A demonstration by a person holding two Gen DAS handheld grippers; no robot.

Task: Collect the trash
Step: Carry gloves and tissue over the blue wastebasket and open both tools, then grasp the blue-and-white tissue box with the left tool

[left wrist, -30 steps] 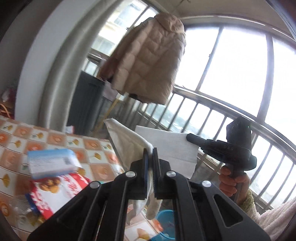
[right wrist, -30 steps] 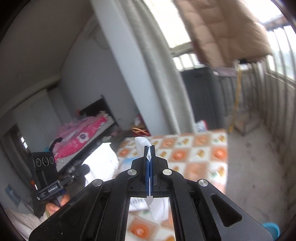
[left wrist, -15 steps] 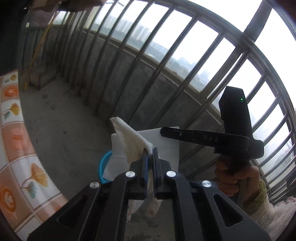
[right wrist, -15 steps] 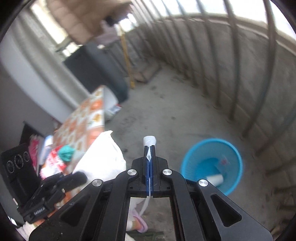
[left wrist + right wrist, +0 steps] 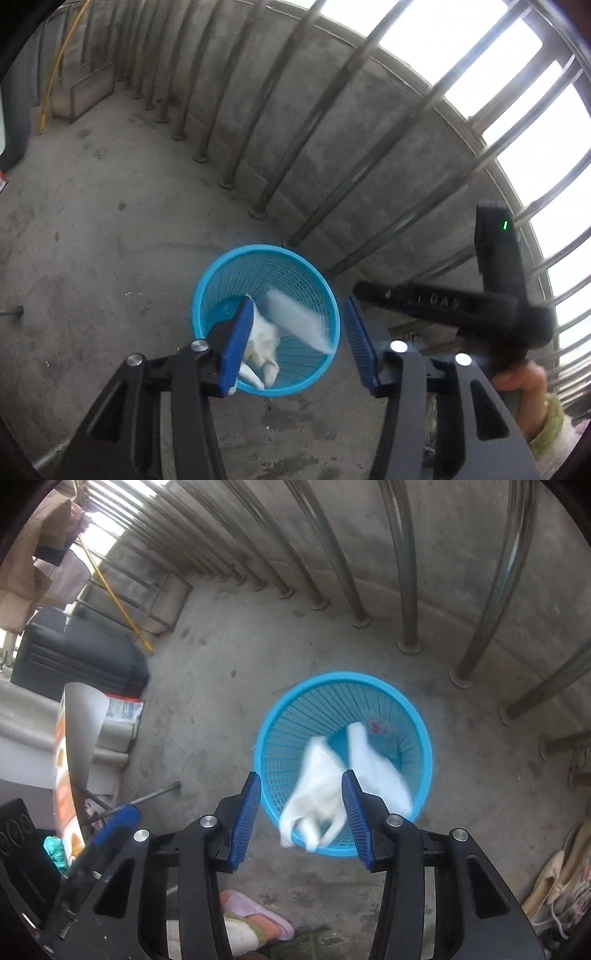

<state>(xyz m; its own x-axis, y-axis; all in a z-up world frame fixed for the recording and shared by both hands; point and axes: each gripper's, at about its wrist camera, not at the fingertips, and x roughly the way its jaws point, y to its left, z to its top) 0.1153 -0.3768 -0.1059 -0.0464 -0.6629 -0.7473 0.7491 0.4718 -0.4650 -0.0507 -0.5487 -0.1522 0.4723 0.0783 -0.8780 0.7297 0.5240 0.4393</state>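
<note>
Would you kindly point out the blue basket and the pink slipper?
blue basket [image 5: 421, 716]: right wrist view, on its far rim.
pink slipper [image 5: 258, 915]: right wrist view, on its upper.

"DAS" embossed on black arm of right tongs [image 5: 439, 303]; printed packet [image 5: 123, 709] text too blurred to read.

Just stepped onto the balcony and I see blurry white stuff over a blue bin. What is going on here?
A person is clearing trash with a handheld gripper in each hand. Both the left gripper and the right gripper point down over the blue basket on the concrete floor, and their jaws are opening. Two pieces of white tissue, one crumpled and one flatter, are blurred, apparently dropping into the basket. Neither gripper's pads press on anything.
</note>
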